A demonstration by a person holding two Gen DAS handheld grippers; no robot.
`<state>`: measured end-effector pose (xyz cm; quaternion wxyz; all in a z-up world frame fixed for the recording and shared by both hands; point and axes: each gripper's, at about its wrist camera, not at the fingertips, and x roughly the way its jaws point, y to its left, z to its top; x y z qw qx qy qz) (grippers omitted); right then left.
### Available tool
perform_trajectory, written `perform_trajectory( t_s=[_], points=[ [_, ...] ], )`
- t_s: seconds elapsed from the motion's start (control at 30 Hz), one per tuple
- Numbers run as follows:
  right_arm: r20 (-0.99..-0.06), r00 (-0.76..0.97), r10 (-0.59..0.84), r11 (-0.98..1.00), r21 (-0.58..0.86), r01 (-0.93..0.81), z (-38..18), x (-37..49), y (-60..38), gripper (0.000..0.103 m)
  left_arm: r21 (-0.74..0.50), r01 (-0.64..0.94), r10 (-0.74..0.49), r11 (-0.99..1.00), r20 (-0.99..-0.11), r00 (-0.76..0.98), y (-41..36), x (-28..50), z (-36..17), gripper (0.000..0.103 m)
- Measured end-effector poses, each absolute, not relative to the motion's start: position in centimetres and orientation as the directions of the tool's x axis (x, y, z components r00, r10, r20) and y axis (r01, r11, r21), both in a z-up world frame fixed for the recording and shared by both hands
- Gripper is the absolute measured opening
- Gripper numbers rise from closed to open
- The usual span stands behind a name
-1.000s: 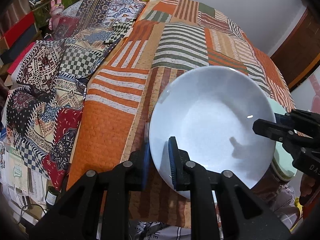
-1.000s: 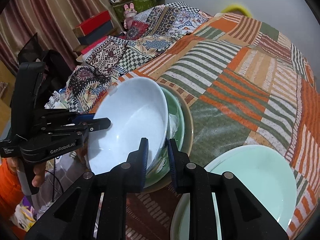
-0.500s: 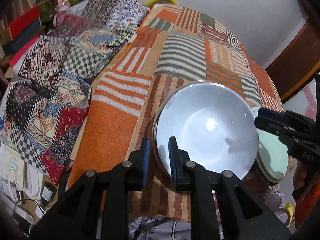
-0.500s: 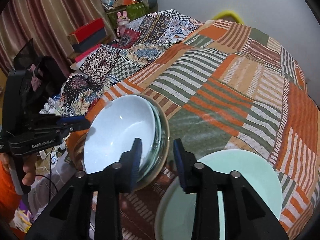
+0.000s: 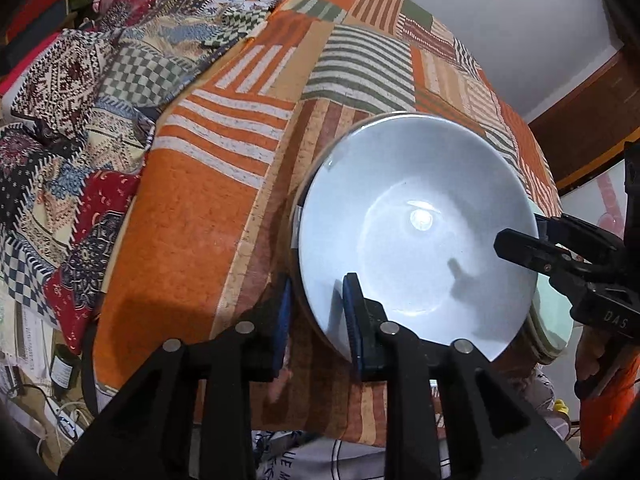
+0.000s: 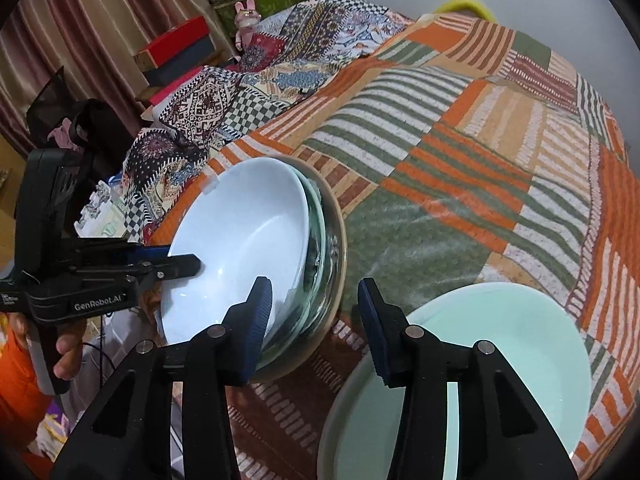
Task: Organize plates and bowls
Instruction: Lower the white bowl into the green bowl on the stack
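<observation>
Now left gripper [image 5: 314, 312] fingers straddle one white bowl [image 5: 416, 236]; right gripper [image 6: 314, 320] fingers wide.

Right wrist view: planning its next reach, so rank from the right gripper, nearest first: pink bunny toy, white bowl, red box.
1. white bowl, just left of the right gripper.
2. red box, far left by the curtain.
3. pink bunny toy, far back; nearly level with the box.

Looked forward along each pair of fingers, close above the patchwork cloth [image 5: 192, 248]. Faced inward from opposite sides. Shared the white bowl [image 5: 416, 232] [image 6: 240, 240] between them.
</observation>
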<state>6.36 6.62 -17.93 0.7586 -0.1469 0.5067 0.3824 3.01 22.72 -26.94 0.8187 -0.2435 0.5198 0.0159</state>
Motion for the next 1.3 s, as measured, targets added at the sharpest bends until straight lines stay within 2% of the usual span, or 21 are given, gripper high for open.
perform_trajectory(
  t_s=[0.37,0.57,0.87,1.3],
  points=[
    [-0.897,0.135,0.422,0.654,0.198,-0.730,-19.7,6.8,7.9,0.041,-0.424,-0.256,-0.283,0.869,-0.849,0.446,22.5,4.6,-28.6,0.037],
    [-0.902,0.114,0.415,0.659,0.212,-0.722,-20.5,7.1,8.1,0.038,-0.447,-0.251,-0.297,0.859,-0.833,0.466,22.7,4.6,-28.7,0.037],
    [-0.906,0.144,0.399,0.686,0.191,-0.702,-20.5,7.2,7.8,0.031,-0.402,-0.257,-0.245,0.878,-0.842,0.480,22.1,4.5,-27.4,0.037],
    [-0.888,0.135,0.439,0.695,0.240,-0.678,-19.7,7.1,7.3,0.030,-0.372,-0.268,-0.201,0.889,-0.841,0.502,21.9,4.1,-25.2,0.037]
  ],
)
